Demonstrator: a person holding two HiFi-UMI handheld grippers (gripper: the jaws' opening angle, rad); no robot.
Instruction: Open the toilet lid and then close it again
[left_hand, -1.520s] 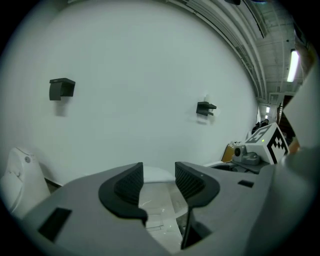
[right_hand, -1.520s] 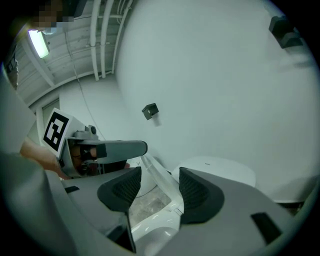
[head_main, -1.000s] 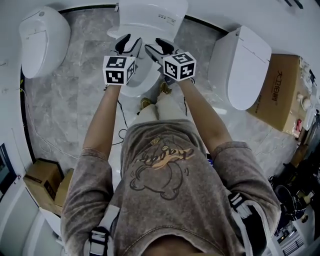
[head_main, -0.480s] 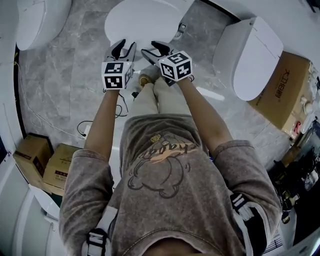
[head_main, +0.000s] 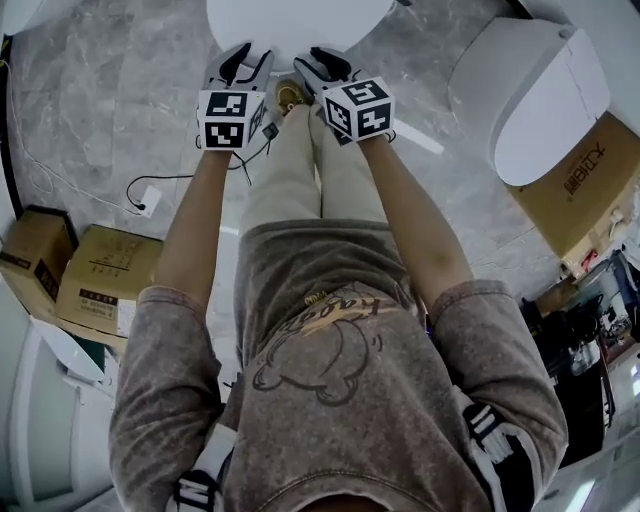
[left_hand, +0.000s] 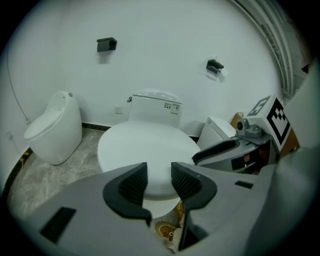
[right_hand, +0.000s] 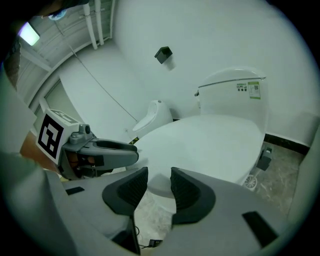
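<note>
The white toilet lid (head_main: 300, 18) lies down flat over the bowl, in front of the tank (left_hand: 152, 105). Both grippers hover side by side at the lid's front edge. My left gripper (head_main: 252, 60) stands partly open; in the left gripper view the lid (left_hand: 150, 150) shows through the gap of my left gripper (left_hand: 159, 175), with no pad pressing on it. My right gripper (head_main: 318, 62) is closing its jaws; in the right gripper view the lid's (right_hand: 210, 145) front rim lies beyond the gap of my right gripper (right_hand: 159, 177), and nothing is pinched.
Another white toilet (head_main: 545, 90) stands to the right and one more (left_hand: 52, 127) to the left. Cardboard boxes sit at the left (head_main: 95, 280) and right (head_main: 590, 180). A cable with a plug (head_main: 145, 200) lies on the marble floor. The person's shoes (head_main: 290, 95) are just before the bowl.
The lid, upright a second ago, has come down flat. Both grippers have sunk with it to its front edge. The right jaws stand narrower than before.
</note>
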